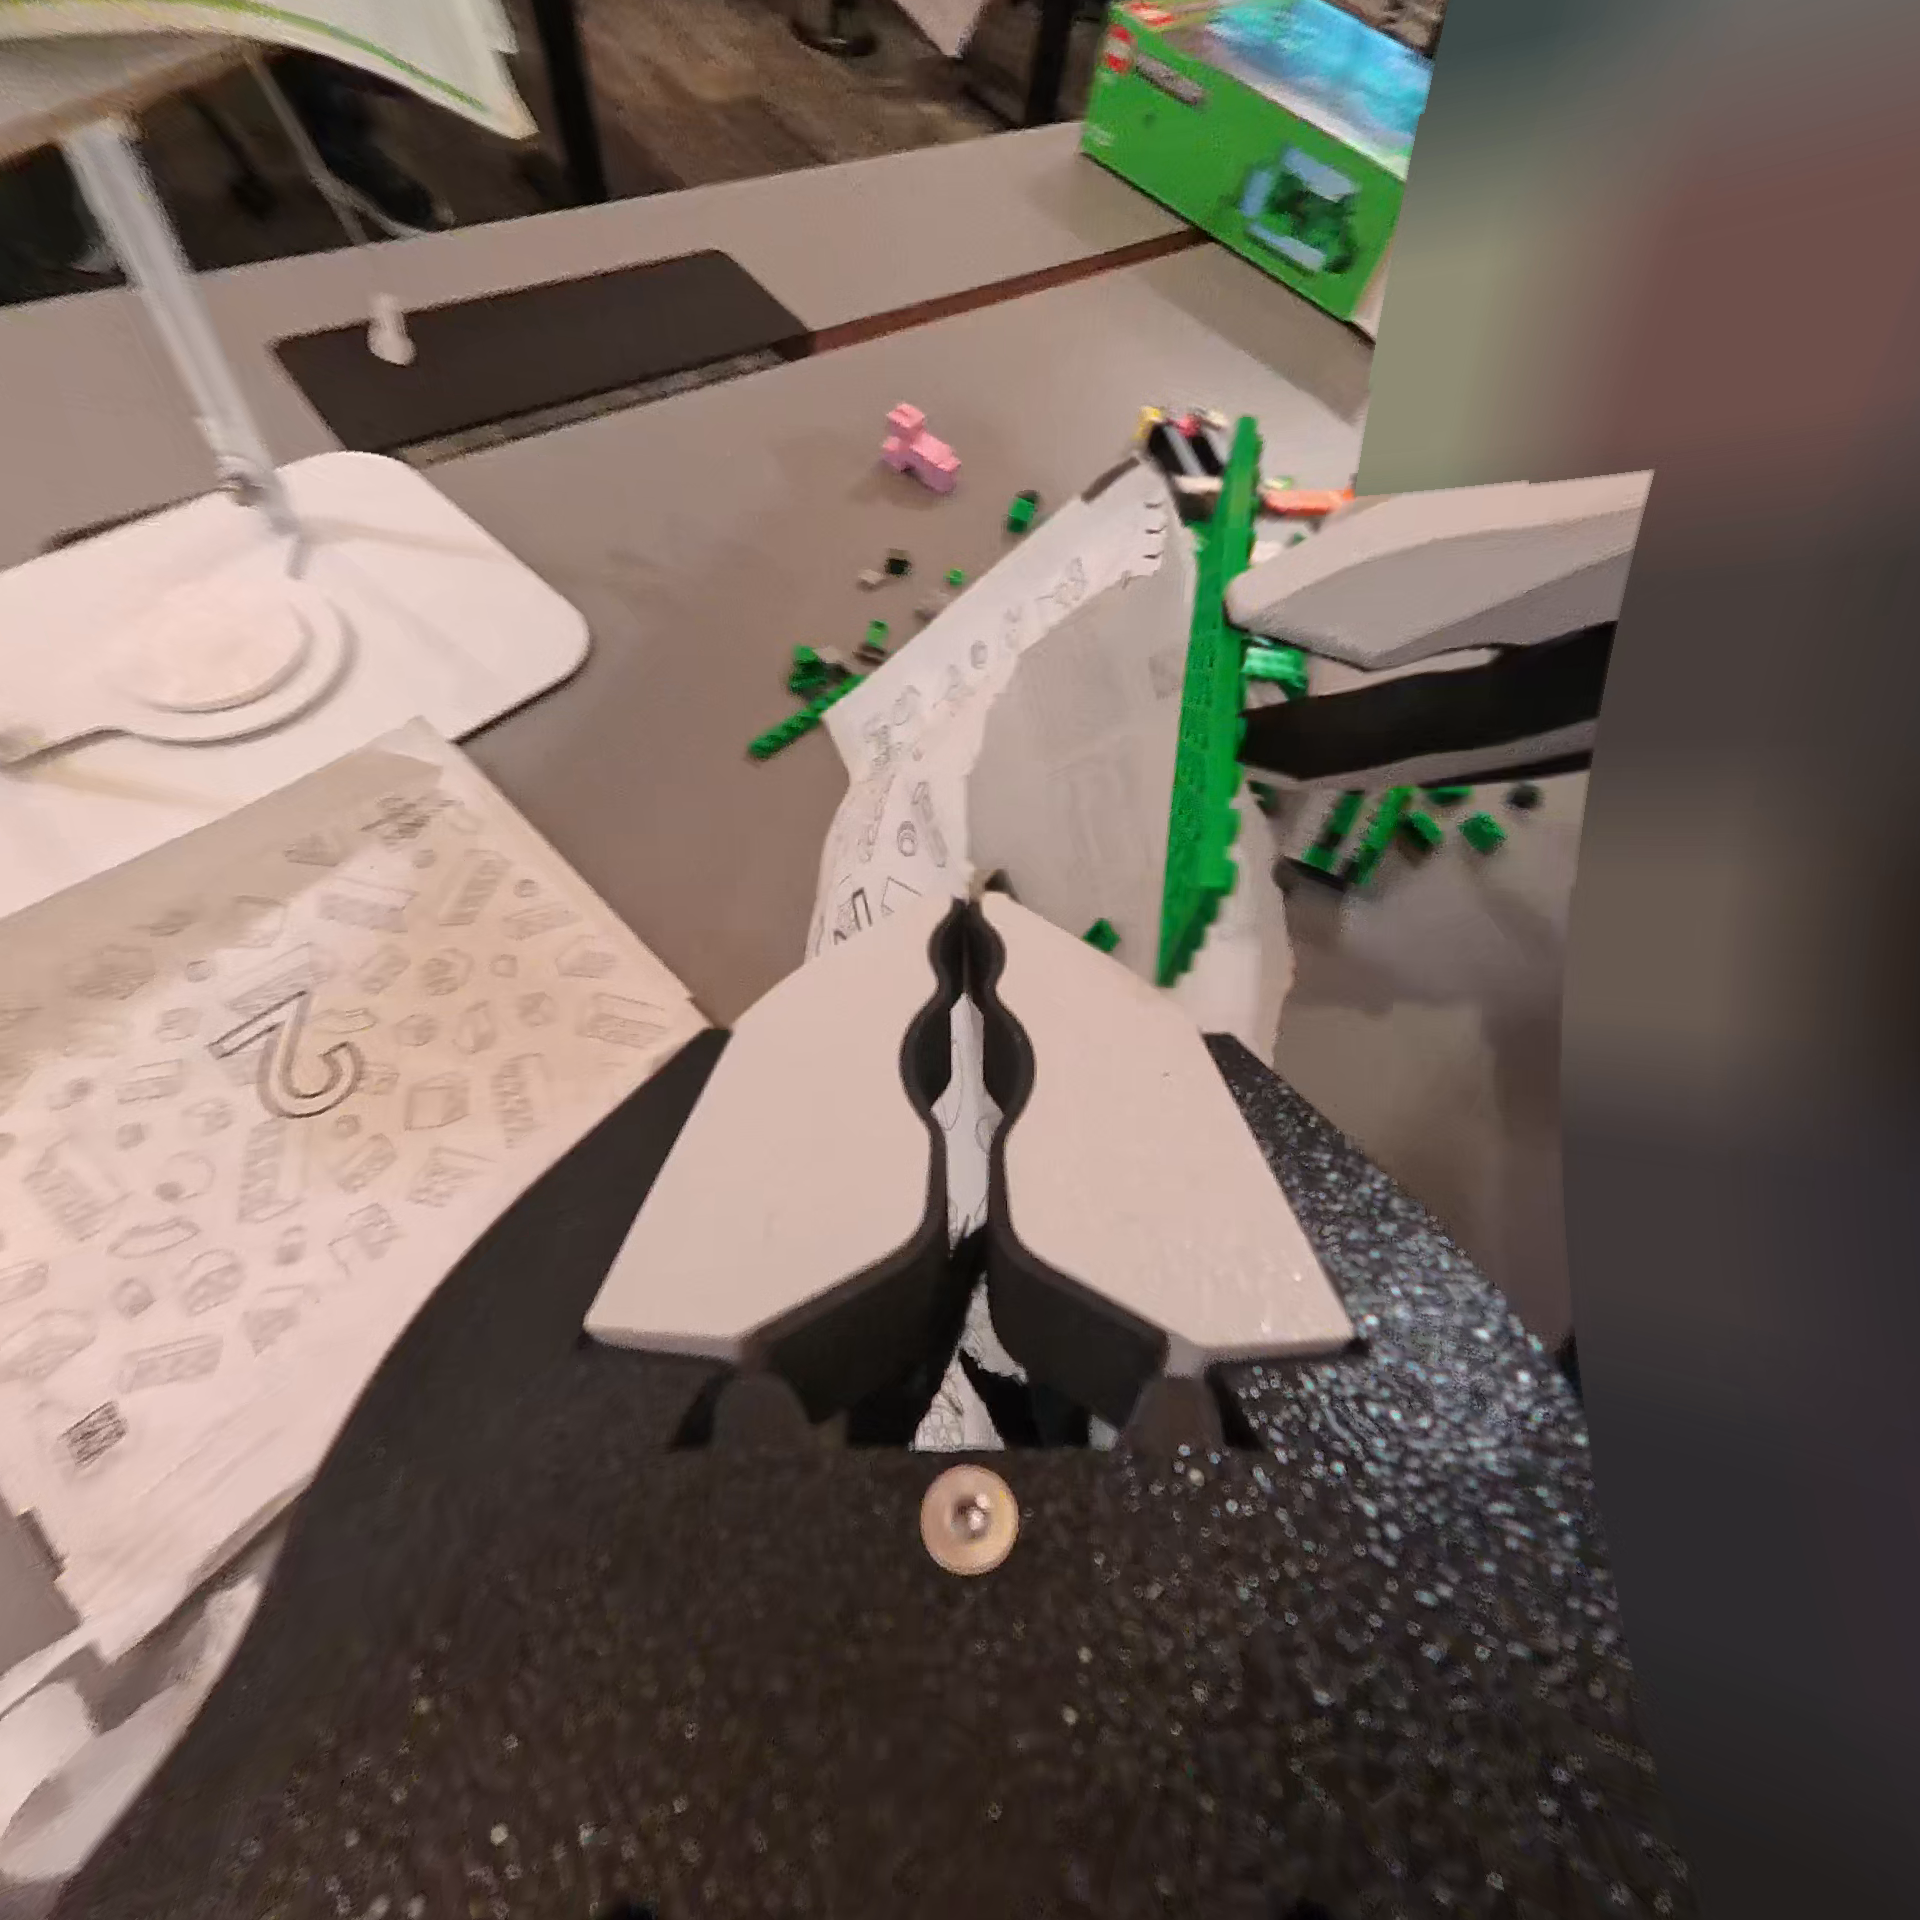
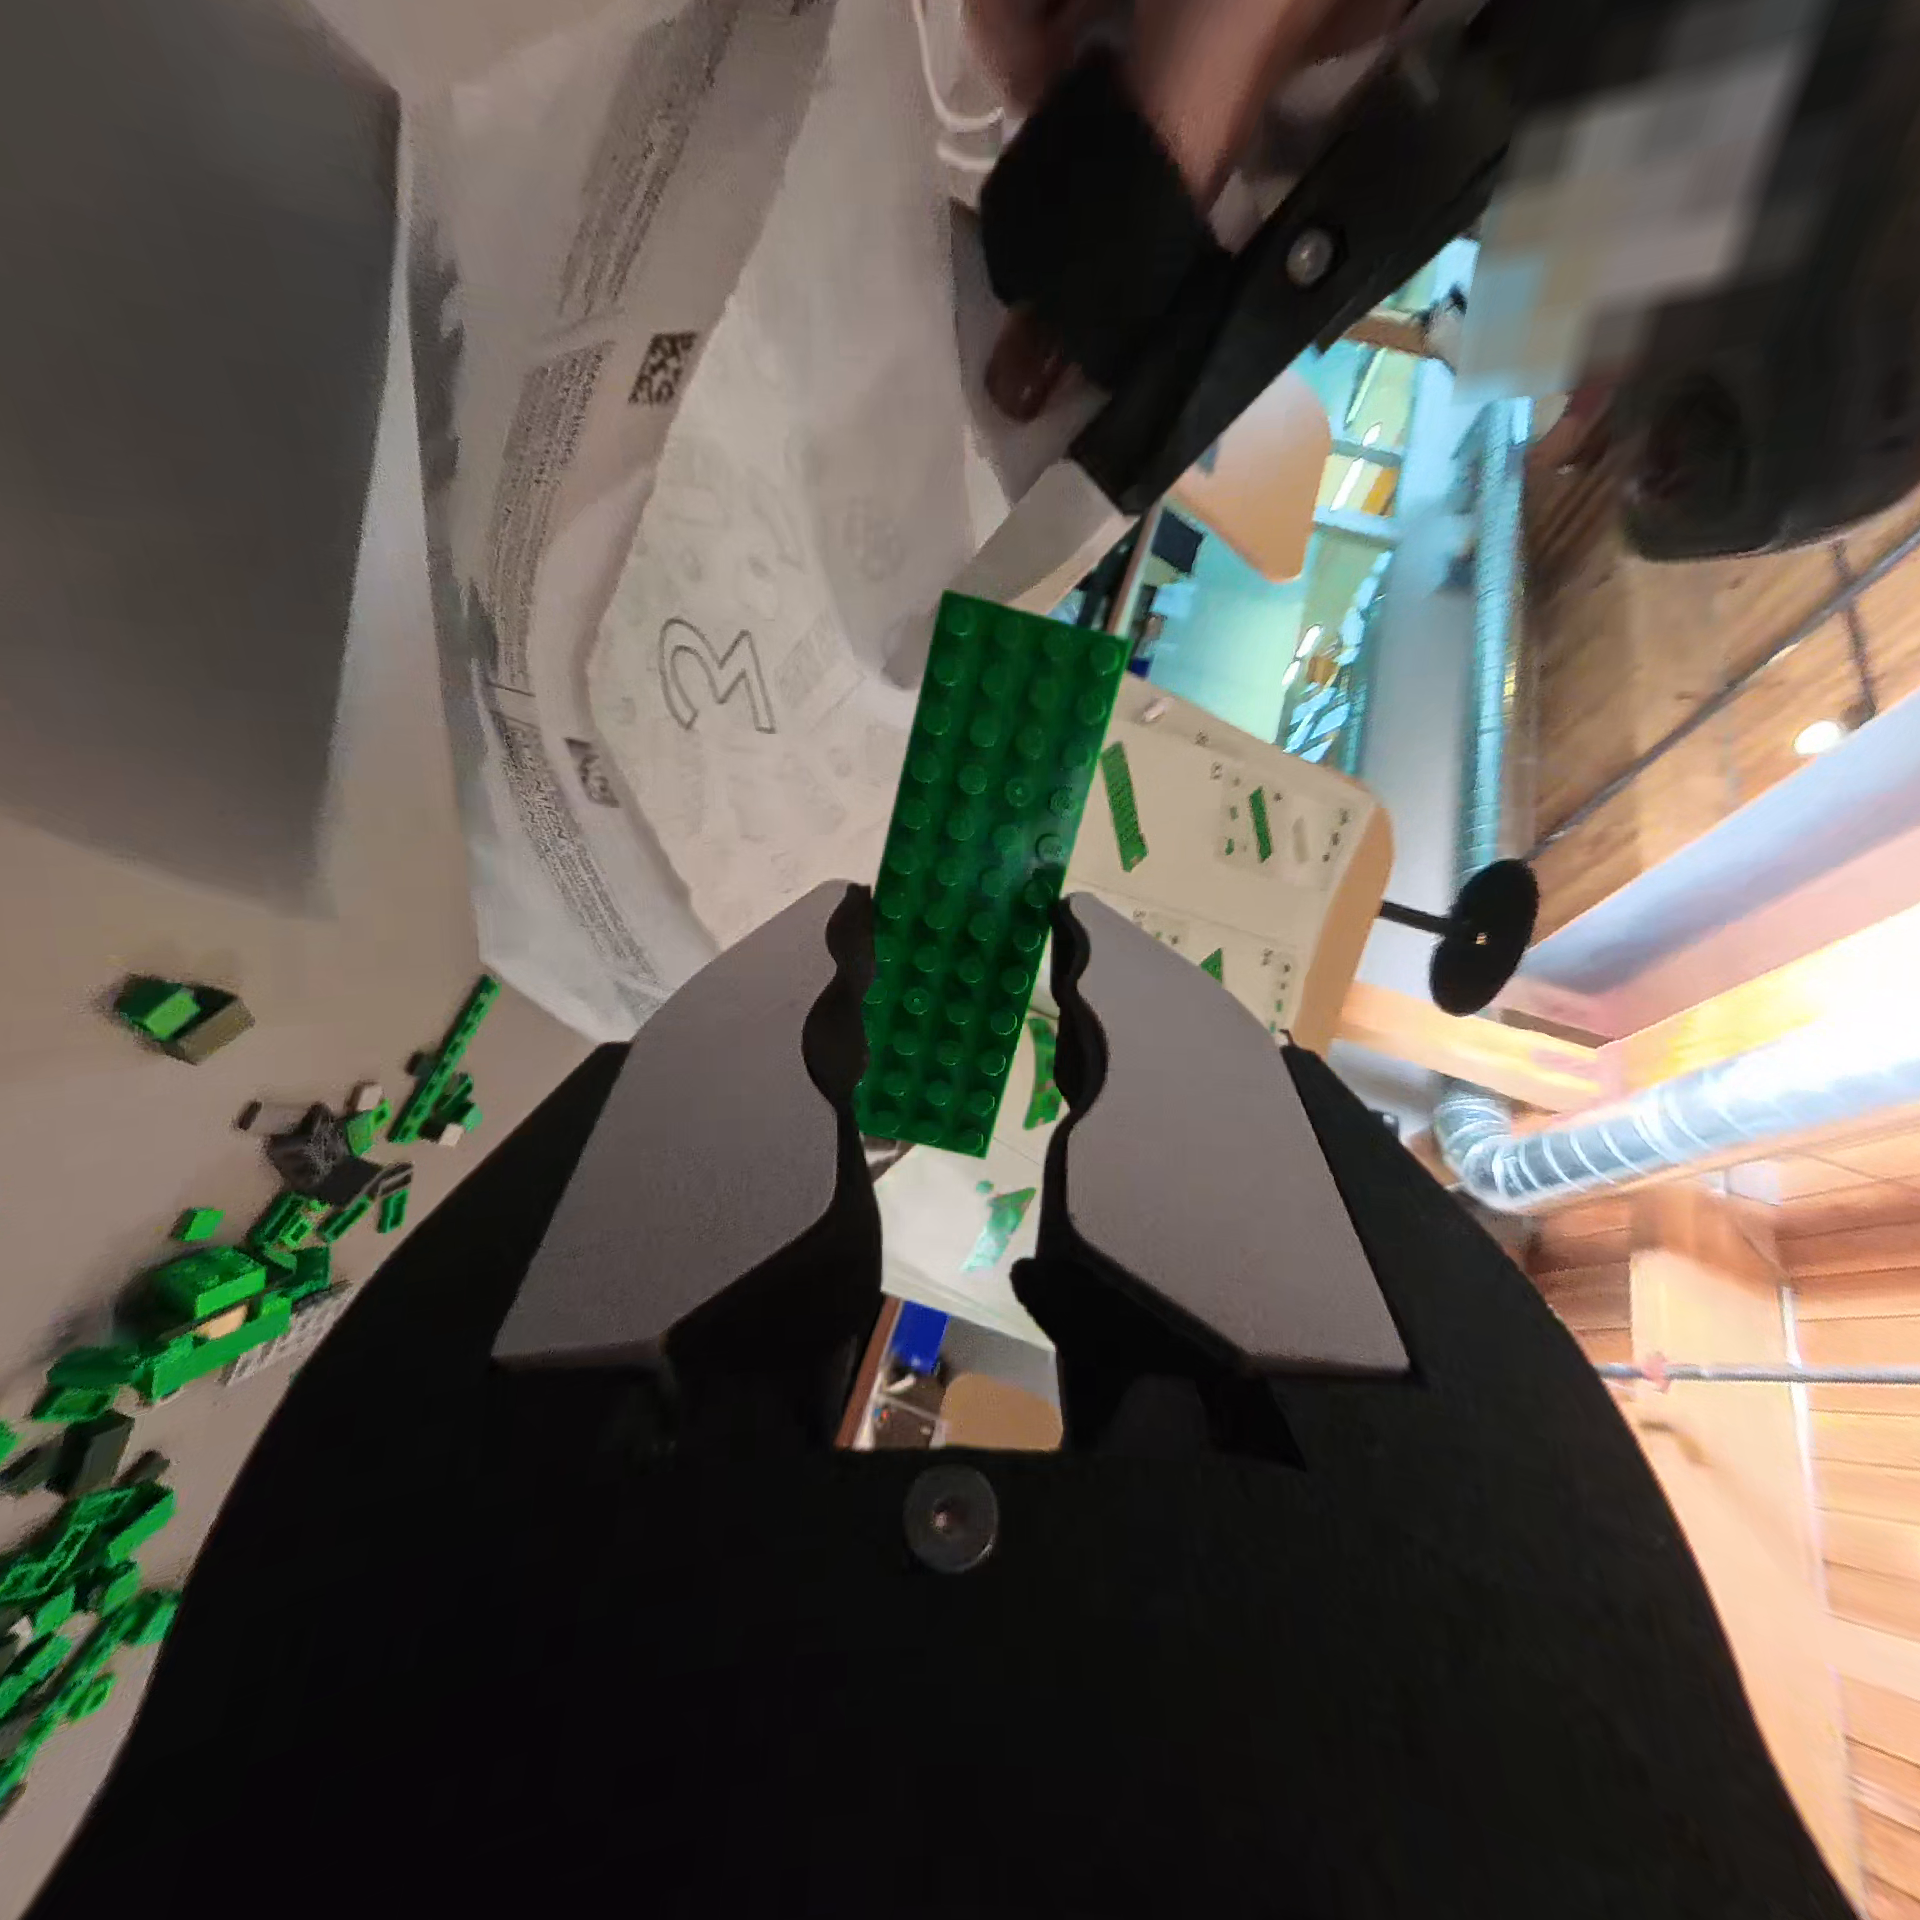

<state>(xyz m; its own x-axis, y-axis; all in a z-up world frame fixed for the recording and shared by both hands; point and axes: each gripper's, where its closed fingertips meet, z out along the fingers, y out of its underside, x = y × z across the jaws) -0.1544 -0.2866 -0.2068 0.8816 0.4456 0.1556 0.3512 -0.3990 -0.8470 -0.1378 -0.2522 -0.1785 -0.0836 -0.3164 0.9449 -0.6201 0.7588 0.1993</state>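
Observation:
My left gripper is shut on the torn edge of a white paper bag printed with brick outlines, and holds it up off the grey table. My right gripper is shut on a long green studded plate, gripping its two long edges near one end. In the left wrist view the plate stands edge-on at the bag's open mouth, with the right gripper coming in from the right. In the right wrist view the bag lies behind the plate and the left gripper is above it.
Loose green bricks lie on the table, and also show in the right wrist view. A pink brick figure, a white lamp base, a second printed paper bag, a green box and an open instruction booklet are nearby. Left tips to right tips: about 5 cm.

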